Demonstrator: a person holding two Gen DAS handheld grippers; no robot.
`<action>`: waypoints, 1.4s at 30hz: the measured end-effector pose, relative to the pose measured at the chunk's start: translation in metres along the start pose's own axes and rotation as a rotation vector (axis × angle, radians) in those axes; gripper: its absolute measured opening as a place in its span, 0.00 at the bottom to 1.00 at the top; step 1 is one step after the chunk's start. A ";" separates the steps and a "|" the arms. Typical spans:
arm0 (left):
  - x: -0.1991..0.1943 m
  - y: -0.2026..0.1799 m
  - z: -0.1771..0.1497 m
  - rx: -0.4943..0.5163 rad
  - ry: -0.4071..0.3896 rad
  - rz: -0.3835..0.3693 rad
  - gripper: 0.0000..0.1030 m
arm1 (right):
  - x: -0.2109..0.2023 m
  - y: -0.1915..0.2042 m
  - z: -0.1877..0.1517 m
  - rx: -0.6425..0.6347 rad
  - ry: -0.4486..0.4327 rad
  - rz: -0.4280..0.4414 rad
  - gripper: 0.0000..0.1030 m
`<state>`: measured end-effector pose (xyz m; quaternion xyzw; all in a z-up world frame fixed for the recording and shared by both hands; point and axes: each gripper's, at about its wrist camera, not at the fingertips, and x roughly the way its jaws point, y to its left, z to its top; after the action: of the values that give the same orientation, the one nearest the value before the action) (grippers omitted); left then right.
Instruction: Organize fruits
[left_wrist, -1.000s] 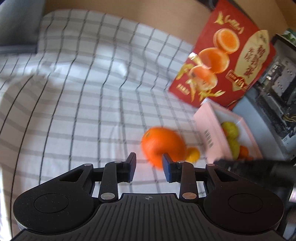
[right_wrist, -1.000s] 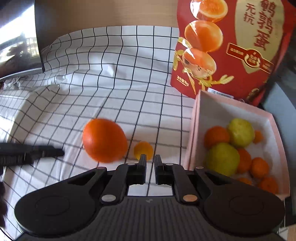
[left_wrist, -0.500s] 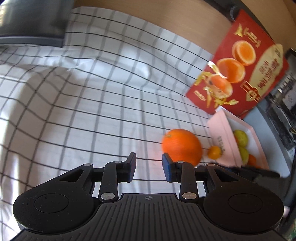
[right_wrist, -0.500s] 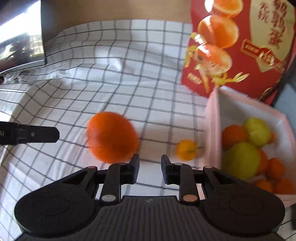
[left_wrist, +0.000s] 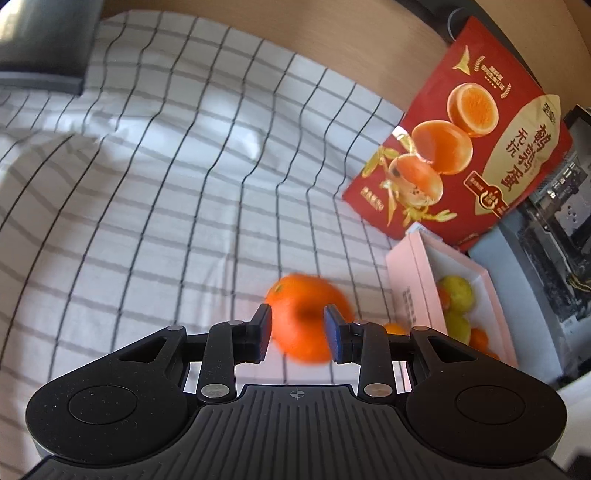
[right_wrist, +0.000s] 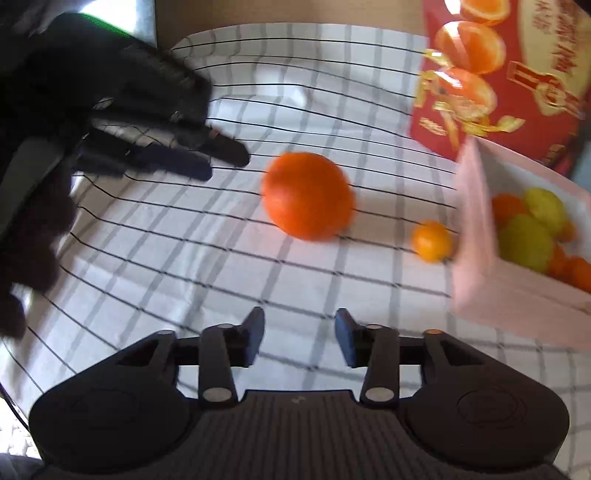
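Large round orange (right_wrist: 308, 195) lies on checked cloth (right_wrist: 184, 258), stem end toward upper left; long axis unclear through blur. Left gripper (left_wrist: 297, 334) shut, empty; right gripper (right_wrist: 300, 338) just opening, empty.

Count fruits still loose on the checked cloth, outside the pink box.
2. A large orange sits mid-cloth, in front of the left tongs. A small orange citrus lies right beside the pink box wall. None seem hidden.

Checked cloth (right_wrist: 207, 266) left of and before the large orange (right_wrist: 308, 195) lies clear. Small orange (right_wrist: 432, 240), pink box (right_wrist: 476, 236) and red carton (right_wrist: 509, 81) block its right.
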<state>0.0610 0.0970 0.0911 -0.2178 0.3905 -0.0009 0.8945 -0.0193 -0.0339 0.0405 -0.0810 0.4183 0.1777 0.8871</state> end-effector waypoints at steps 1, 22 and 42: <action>0.006 -0.005 0.002 0.013 -0.005 0.020 0.33 | -0.003 -0.005 -0.005 0.006 -0.001 -0.017 0.49; 0.043 -0.051 -0.005 0.301 0.080 0.089 0.78 | -0.019 -0.068 -0.045 0.213 0.017 -0.151 0.59; 0.084 -0.038 0.014 0.272 0.066 0.094 0.82 | -0.031 -0.070 -0.054 0.214 0.022 -0.193 0.64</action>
<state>0.1363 0.0534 0.0557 -0.0762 0.4259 -0.0192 0.9013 -0.0490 -0.1223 0.0294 -0.0278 0.4350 0.0451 0.8989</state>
